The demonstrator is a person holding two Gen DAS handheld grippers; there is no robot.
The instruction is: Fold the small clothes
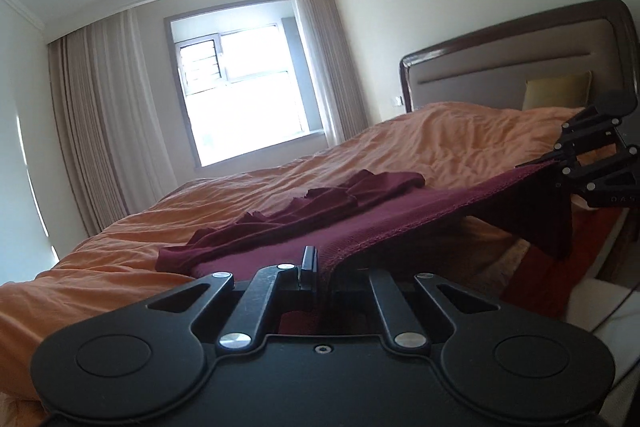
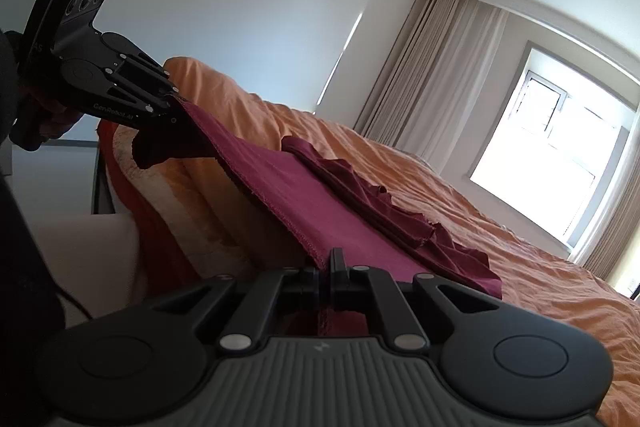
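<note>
Both grippers, left gripper (image 1: 314, 263) and right gripper (image 2: 329, 267), clamp tight on the maroon garment's (image 1: 360, 227) hem.

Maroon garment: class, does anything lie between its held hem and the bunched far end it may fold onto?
Nothing visible does. Both claws, left and right, are shut on the maroon garment; only its own cloth and the orange duvet lie beyond.
</note>
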